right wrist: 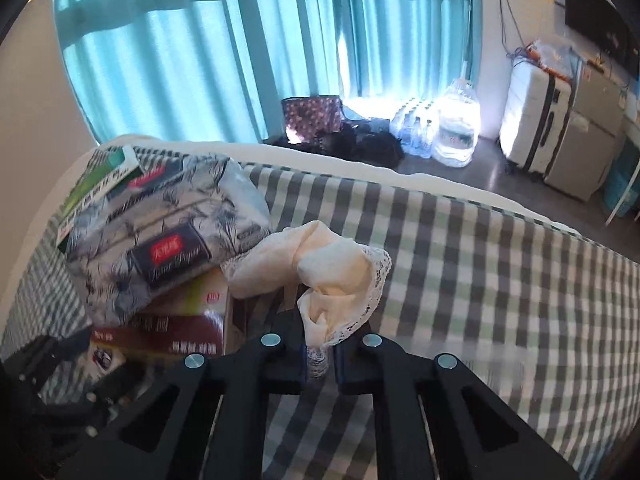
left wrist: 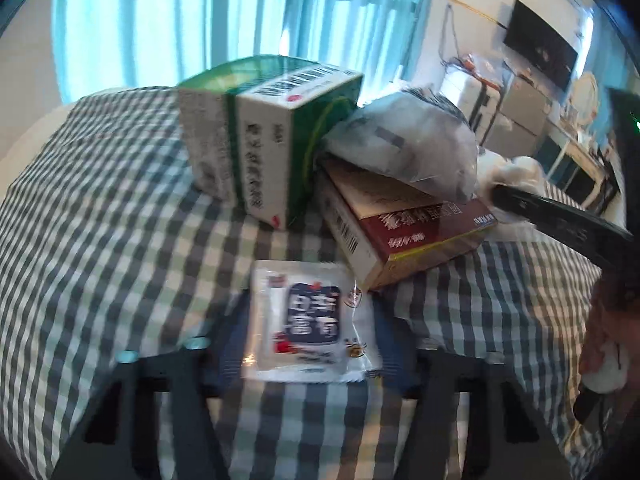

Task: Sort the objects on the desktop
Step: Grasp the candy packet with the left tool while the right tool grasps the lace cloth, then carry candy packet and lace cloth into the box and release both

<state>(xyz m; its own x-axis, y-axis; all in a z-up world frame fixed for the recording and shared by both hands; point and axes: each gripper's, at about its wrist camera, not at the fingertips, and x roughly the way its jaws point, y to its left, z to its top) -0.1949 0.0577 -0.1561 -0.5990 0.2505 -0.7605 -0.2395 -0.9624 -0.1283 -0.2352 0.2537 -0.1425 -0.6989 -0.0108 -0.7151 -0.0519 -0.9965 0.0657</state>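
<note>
Checked green-and-white cloth [left wrist: 100, 240] covers the surface on which everything lies. Seen from the left wrist, the left gripper [left wrist: 310, 364] straddles a small white sachet [left wrist: 310, 326] with a dark blue label; its jaws stand partly open with the sachet between them, and blur hides whether the pads actually press its edges. The sachet lies flat, its long axis running from 6 to 12 o'clock along the fingers, so in judgement a straight squeeze should take it. At 12 o'clock beyond it stands a green-and-white box [left wrist: 272, 140]; at 1 o'clock a maroon box [left wrist: 404, 236] lies tilted, with a soft tissue pack [left wrist: 404, 144] resting on top. Seen from the right wrist, the right gripper [right wrist: 320, 360] is pinched nearly closed on the lace hem of a cream cloth [right wrist: 316, 268], which bunches upward toward 12 o'clock from the fingertips. The pile of boxes sits at 10 o'clock from that gripper, touching the cloth's far edge. No tray, bin or other container for sorting shows in either view, so where these things should go cannot be told.
</note>
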